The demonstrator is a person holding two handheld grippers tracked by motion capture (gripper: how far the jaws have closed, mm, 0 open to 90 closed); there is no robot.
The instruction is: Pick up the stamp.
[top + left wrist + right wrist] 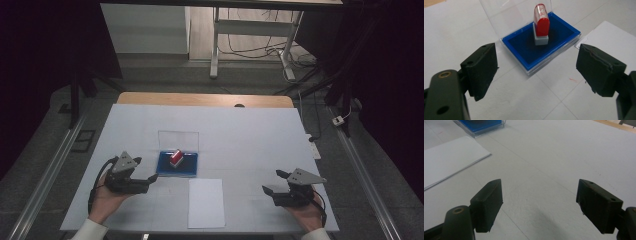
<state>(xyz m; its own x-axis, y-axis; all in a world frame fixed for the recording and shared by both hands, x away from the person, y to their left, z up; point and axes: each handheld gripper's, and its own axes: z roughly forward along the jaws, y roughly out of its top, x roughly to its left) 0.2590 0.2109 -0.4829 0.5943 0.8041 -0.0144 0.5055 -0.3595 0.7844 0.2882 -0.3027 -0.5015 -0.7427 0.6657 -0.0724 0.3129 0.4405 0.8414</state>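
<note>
— Two grippers sit low over a white table [250, 130], one in each of a person's hands. Where is the stamp?

— A red stamp [176, 158] stands upright in the middle of a blue ink pad [165, 169], a shallow tray with its clear lid [178, 139] raised behind it. The pad lies near the centre of the table.

— How close is the left gripper?

— The left gripper [148, 170] rests just beside the pad's left edge, its jaws spread wide apart and holding nothing. In the left gripper view the stamp [541, 23] stands ahead, between the two black jaws but beyond their tips, not touching them. The pad's near corner [529, 67] points toward the gripper.

— And the right one?

— The right gripper [276, 182] is well apart from the pad, on the table's right side, jaws also wide apart and empty. A white sheet of paper [206, 202] lies between the two grippers, just in front of the pad. In the right gripper view the paper [449, 157] sits at the upper left, with a corner of the pad [482, 126] beyond it.
</note>
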